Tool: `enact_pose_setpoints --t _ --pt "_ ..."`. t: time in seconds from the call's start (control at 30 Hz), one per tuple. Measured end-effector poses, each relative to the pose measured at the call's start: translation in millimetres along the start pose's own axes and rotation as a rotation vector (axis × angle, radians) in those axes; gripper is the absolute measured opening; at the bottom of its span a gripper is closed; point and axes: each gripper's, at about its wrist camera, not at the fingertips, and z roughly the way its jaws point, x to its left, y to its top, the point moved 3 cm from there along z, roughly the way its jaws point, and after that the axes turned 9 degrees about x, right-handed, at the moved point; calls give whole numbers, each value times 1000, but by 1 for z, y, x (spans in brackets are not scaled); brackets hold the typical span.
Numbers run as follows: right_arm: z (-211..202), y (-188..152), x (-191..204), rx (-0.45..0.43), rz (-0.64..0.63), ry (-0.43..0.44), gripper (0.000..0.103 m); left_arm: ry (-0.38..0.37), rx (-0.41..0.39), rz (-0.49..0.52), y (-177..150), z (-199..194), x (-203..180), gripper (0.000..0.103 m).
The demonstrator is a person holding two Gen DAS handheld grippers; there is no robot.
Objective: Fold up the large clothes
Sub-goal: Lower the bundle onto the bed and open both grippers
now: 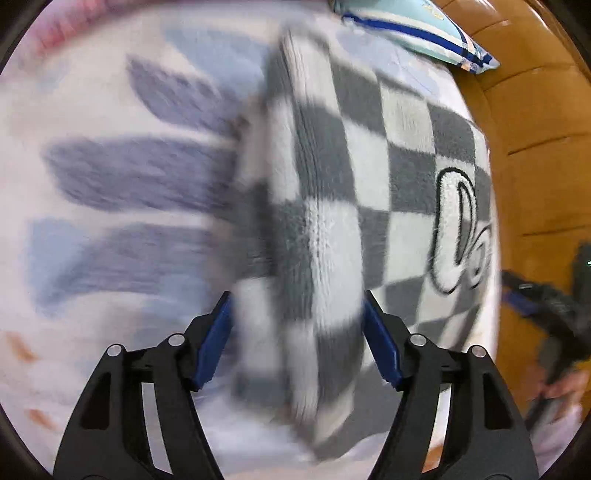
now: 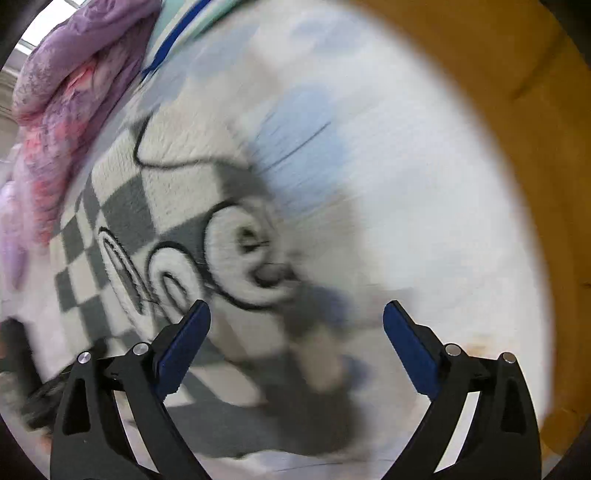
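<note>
A fuzzy grey-and-white checkered garment point(image 1: 369, 177) with a black-outlined cartoon figure lies on a bed. In the left wrist view a thick folded edge of it runs between the fingers of my left gripper point(image 1: 297, 308), which is open around it; the view is blurred. In the right wrist view the garment point(image 2: 122, 214) lies left and ahead, cartoon face near the middle. My right gripper point(image 2: 297, 314) is open and empty above the garment's blurred edge.
The bed sheet point(image 1: 110, 177) is white with blue and grey patches. A striped pillow point(image 1: 417, 29) lies at the head. A purple and pink quilt point(image 2: 70, 81) is bunched at the far left. Wooden floor point(image 1: 535, 147) borders the bed.
</note>
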Motion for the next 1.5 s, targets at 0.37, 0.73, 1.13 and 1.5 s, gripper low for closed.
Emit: enact_pose_setpoints --t 0.37,0.73,1.13,1.5 --pt "46 22 88 48 -161 -54 16 158 4 131 14 18 -44 18" --pt "-10 69 96 -80 -90 57 20 -63 -102 20 77 -33 -7 6" --pt "15 119 125 -124 -61 68 17 39 -85 6 177 -2 -7 6" --pt "57 -44 69 116 124 70 20 69 26 123 -15 23 -7 5"
